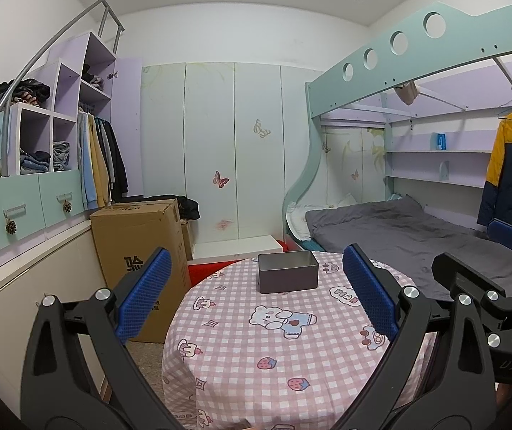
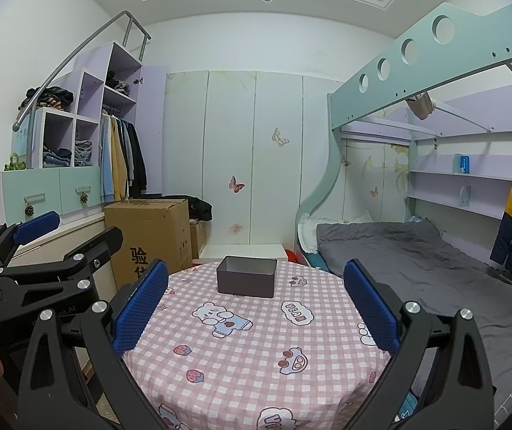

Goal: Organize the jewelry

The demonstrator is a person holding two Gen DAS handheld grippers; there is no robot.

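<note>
A grey open-topped rectangular box (image 1: pixel 287 273) stands near the far edge of a round table under a pink checked cartoon cloth (image 1: pixel 274 351). The same box (image 2: pixel 246 276) shows in the right wrist view on that cloth (image 2: pixel 256 358). No jewelry is visible on the cloth, and the box's inside is hidden. My left gripper (image 1: pixel 256 297) hovers over the near side of the table, open, with nothing between its blue pads (image 1: pixel 370 292). Beside it my right gripper (image 2: pixel 256 304) is also open and empty, its blue pads (image 2: pixel 372 308) spread wide. Each gripper appears at the edge of the other's view.
A cardboard carton (image 1: pixel 141 251) stands on the floor left of the table. A bed with a grey cover (image 1: pixel 417 236) lies to the right under a bunk frame. Green drawers (image 1: pixel 23 211), hanging clothes (image 1: pixel 98 161) and wardrobe doors (image 1: pixel 234 150) line the back and left.
</note>
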